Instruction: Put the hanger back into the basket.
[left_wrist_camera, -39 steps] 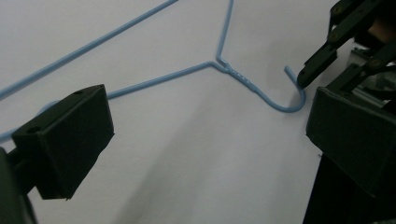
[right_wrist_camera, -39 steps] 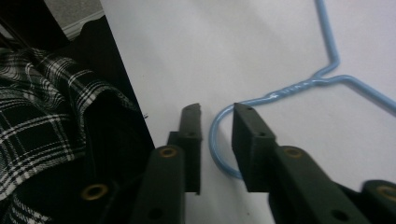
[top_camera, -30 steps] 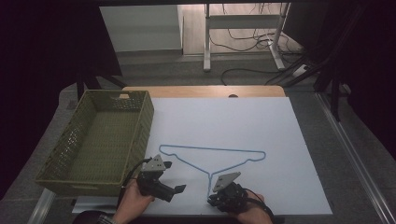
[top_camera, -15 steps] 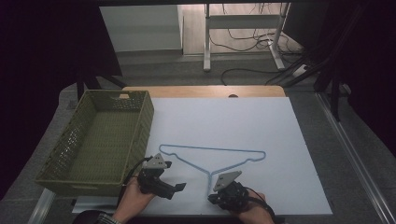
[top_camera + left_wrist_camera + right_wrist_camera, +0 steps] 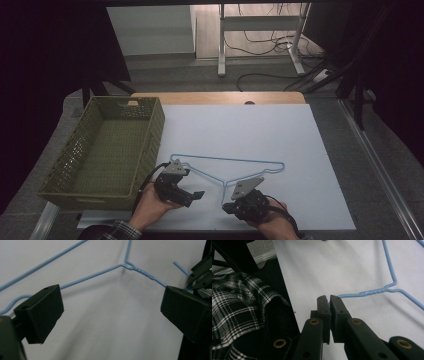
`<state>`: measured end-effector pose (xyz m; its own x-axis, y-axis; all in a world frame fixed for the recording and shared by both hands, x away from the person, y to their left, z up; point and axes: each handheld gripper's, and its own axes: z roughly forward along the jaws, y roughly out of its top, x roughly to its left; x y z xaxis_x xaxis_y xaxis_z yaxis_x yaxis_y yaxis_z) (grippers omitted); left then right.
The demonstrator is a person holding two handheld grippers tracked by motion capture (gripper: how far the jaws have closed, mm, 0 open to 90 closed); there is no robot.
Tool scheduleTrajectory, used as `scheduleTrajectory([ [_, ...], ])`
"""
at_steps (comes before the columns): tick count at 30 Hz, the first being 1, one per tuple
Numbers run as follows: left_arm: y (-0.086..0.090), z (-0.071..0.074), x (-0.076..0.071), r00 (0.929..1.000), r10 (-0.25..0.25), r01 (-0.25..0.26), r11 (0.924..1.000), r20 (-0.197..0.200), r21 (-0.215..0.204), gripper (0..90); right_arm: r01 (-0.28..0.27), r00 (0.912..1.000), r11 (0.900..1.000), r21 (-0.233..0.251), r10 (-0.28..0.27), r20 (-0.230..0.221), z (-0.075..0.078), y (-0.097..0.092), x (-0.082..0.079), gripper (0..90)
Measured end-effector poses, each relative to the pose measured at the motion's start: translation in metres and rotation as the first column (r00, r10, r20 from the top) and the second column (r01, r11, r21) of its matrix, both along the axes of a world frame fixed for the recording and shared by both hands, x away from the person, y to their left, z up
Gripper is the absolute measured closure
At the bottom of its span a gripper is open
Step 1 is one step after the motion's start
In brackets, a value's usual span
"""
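The blue wire hanger (image 5: 227, 167) lies flat on the white counter (image 5: 280, 130), near the person, just right of the green basket (image 5: 107, 150). It looks light and thin — stiff wire that could slip or swing if it is pinched at one end. The twisted neck (image 5: 374, 292) below the hook looks like the best place to hold, since the wire is thicker there.

The right gripper (image 5: 329, 298) has its fingers shut tight on the hook end of the hanger. The left gripper (image 5: 111, 312) has its fingers wide apart with nothing between them — the wire runs past behind them.

Since a second ago, the left fingers have been closing a tiny bit, and the hanger lies where it did.
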<state>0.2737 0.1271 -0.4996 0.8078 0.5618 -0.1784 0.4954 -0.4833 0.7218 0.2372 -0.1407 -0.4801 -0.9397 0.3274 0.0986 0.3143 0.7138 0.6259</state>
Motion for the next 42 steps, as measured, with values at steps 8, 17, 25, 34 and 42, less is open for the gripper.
scheduleTrajectory([
  [8,-0.014,-0.004,0.018,0.9996,-0.023,0.023,0.9994,0.016,0.026,13.4,-0.008,0.9999,0.9998,0.016,0.007,0.007,0.009,-0.001,0.003,86.7],
  [17,-0.037,-0.007,0.034,0.9965,-0.060,0.055,0.9949,0.058,0.085,19.9,-0.016,0.9998,0.9995,0.025,0.016,0.012,0.015,0.000,0.006,86.7],
  [25,-0.054,-0.014,0.047,0.9915,-0.109,0.096,0.9818,0.072,0.164,21.4,-0.015,0.9998,0.9992,0.036,0.015,0.014,0.019,-0.001,0.007,86.7],
  [34,-0.064,-0.021,0.051,0.9830,-0.157,0.134,0.9664,0.094,0.220,33.6,-0.014,0.9997,0.9986,0.051,0.013,0.021,0.023,-0.001,0.009,86.7],
  [42,-0.066,-0.019,0.053,0.9778,-0.185,0.160,0.9614,0.098,0.224,50.5,-0.016,0.9994,0.9982,0.058,0.014,0.031,0.024,-0.002,0.009,86.4],
])
